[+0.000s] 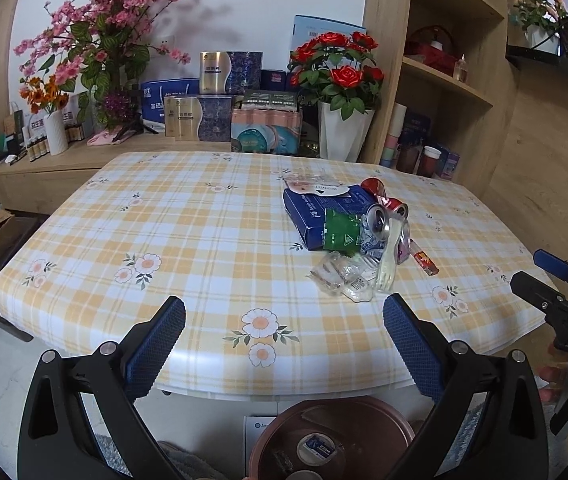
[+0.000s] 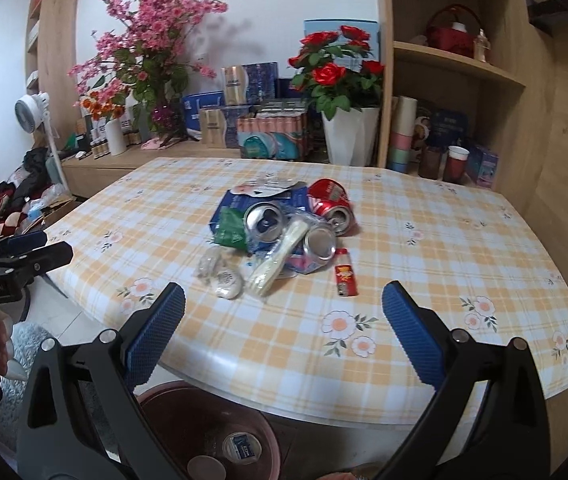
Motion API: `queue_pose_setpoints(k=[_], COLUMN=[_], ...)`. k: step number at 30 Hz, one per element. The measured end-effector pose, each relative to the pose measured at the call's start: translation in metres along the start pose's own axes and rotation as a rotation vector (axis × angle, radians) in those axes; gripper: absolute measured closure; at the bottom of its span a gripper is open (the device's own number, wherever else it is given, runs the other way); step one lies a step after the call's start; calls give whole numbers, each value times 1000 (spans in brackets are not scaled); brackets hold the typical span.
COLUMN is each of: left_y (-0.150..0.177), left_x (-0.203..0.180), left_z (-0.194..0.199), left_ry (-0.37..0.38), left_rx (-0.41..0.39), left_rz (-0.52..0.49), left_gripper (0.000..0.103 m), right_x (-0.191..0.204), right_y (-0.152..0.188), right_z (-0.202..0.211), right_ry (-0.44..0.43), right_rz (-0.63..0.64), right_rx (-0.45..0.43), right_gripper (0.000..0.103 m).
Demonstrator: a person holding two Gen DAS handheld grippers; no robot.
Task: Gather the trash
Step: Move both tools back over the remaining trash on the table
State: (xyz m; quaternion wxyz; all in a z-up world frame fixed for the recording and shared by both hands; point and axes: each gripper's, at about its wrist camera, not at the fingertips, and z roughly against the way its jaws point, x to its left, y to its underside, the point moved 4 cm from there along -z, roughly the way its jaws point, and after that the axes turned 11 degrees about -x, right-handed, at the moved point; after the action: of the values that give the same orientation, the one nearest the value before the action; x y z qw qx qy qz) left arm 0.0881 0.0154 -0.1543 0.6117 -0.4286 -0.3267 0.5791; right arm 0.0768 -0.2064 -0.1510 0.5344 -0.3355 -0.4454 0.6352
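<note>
In the left wrist view, our left gripper (image 1: 284, 320) gapes wide and empty; the heap of crushed cans and wrappers (image 1: 354, 236) sits right of centre on the yellow checked tablecloth (image 1: 188, 232), its cream plastic fork (image 1: 387, 258) running lengthwise toward us.

In the right wrist view, our right gripper (image 2: 283, 312) is likewise wide and empty; the small red bottle (image 2: 345, 273) lies lengthwise toward us, bare cloth around it, and the brown round bin (image 2: 204, 432) sits at bottom.

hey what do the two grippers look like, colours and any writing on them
Both look alike: black plastic frames with triangular cut-outs and silver round bolts, each ending in two fingers with blue, textured pads. The left gripper shows white "GenRobot.AI" lettering on its side in the right wrist view. The right gripper carries a white "DAS" label in the left wrist view. No cables or sleeves show.
</note>
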Motion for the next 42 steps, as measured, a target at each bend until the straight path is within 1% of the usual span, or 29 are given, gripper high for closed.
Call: queue_pose_setpoints(k=[4,8,10,12,16,21,25,30,32,33,35,39,42], left_y=[2,2,1,0,0,2,5,10,11,12,14,19,23], left_x=[-4,-10,-13,-15,-20,-25,-29,-32,-32,-32,-33,-39,-42], left_z=[-12,-26,-31,-36,-48,-62,-72,-83,-87,-89,-93,-106,-121], left_ry=[6,9,7,9,15,24,32,38,39,44,51,75,81], left_rx=[29,57,62,67,84,104,126,160,171,180,194,233,265], left_rz=[0,-5,-10,-13,-15,-26,-18,-2,7,14,26,67,113], left_gripper=[6,6,6,6,6,6,6,6,10,14,15,21,23], right_x=[-4,-8,-13,-18,-23,-31,-41,-49,-50,-52,-53,-59,-63], right_y=[5,10,13,15,14,14,16,21,24,26,30,36,39], right_z=[-5,-14,-21,-25,-31,-39,-48,-58,-62,-65,-69,-77,-80], right_ry=[3,38,29,29,49,51,60,44,36,21,15,34,43], right_rz=[2,41,25,5,20,10,-11,-52,-67,-83,-99,-109,-114], right_rx=[23,57,85,95,91,97,97,106,114,119,126,146,151], right_gripper=[6,6,6,6,6,6,6,6,6,6,6,6,6])
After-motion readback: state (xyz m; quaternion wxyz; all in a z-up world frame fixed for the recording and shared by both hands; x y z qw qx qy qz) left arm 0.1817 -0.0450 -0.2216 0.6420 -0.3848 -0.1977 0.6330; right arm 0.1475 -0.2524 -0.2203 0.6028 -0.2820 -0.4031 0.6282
